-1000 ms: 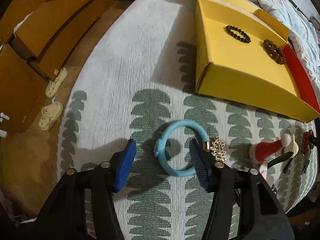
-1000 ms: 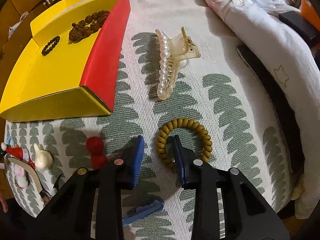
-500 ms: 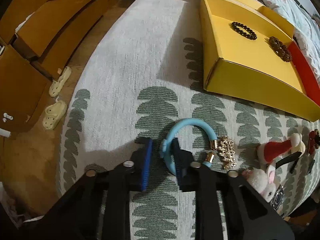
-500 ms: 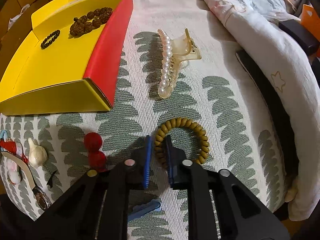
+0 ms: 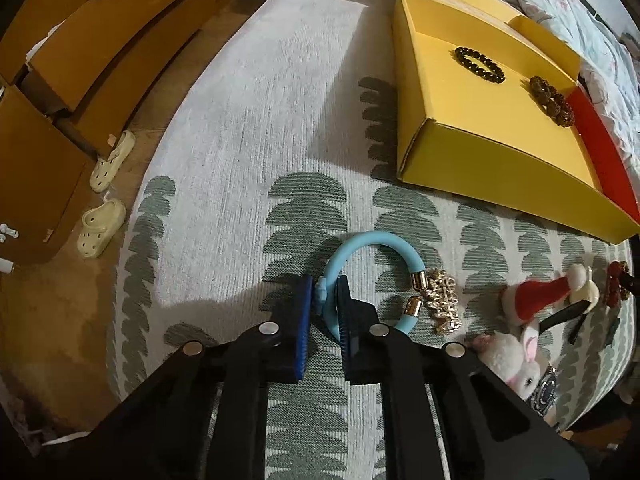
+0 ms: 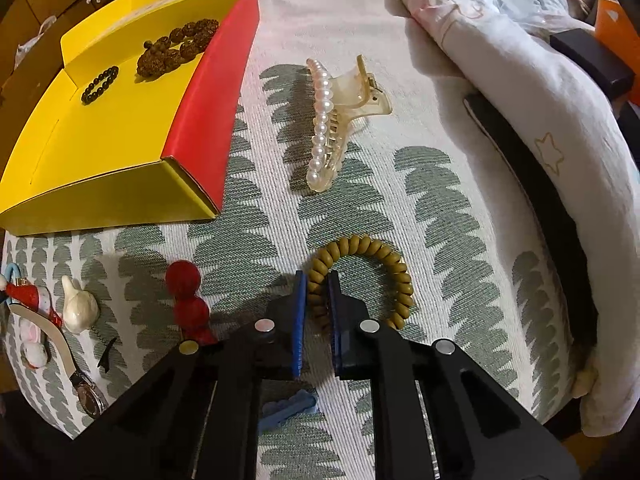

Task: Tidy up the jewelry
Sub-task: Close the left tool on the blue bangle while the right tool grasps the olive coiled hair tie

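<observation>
Blue bangle (image 5: 362, 276), lower centre of the left view, lay on the leaf-print cloth (image 5: 248, 152). The left gripper (image 5: 323, 305), wide apart around it a second earlier, had closed and was clamped on the bangle's left arc. In the right view, the olive coil tie (image 6: 362, 280) sat at lower centre. The right gripper (image 6: 318, 300) had likewise narrowed from a loose straddle and was clamped on the tie's left side. Both grasps therefore appeared complete, with lifting presumably next. The yellow box (image 5: 480, 168), upper right of the left view and upper left of the right, already held a black bead bracelet (image 5: 479, 65) and a brown bead bracelet (image 5: 552, 100). A gold chain (image 5: 442, 300) lay just beside the bangle's open ends. A pearl claw clip (image 6: 340, 120) lay above the tie.
</observation>
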### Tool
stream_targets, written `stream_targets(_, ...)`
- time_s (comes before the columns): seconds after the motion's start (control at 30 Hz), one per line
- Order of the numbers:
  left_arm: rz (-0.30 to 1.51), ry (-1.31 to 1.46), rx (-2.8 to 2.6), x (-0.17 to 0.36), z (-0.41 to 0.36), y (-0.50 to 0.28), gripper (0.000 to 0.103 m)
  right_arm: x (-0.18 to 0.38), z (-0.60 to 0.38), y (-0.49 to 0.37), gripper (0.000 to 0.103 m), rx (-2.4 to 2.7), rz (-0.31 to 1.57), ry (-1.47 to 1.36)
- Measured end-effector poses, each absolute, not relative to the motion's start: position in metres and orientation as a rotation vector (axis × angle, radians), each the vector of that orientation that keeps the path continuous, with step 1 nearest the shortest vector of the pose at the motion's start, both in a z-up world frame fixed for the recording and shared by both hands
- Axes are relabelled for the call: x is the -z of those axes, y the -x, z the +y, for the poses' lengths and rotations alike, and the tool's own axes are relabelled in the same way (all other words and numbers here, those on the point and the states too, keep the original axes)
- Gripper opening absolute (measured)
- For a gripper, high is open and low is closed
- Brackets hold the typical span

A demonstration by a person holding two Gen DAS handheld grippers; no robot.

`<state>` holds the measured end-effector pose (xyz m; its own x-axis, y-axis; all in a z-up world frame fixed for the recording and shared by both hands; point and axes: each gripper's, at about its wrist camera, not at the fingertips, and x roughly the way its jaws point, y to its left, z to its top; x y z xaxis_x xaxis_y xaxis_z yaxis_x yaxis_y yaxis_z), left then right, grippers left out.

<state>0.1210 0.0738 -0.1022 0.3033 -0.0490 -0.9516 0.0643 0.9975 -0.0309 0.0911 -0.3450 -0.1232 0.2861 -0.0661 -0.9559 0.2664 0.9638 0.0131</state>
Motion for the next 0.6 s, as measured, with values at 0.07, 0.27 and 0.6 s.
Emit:
stream_targets(0.07,1.255,-0.006,0.090,0.099,0.074,-0.119,0.012,0.120,-0.345,-0.089,0.011,0.225,1.252,-0.190)
stream_targets(0.27,1.212,-0.006,0.114,0.086,0.073,-0.113,0.012,0.105,-0.352,-0.081,0.011,0.220,1.207,-0.239)
stream_targets(0.6,1.133,-0.011,0.157,0.062,0.066,-0.104,0.012,0.068,-0.366,-0.067,0.011,0.202,1.098,-0.318)
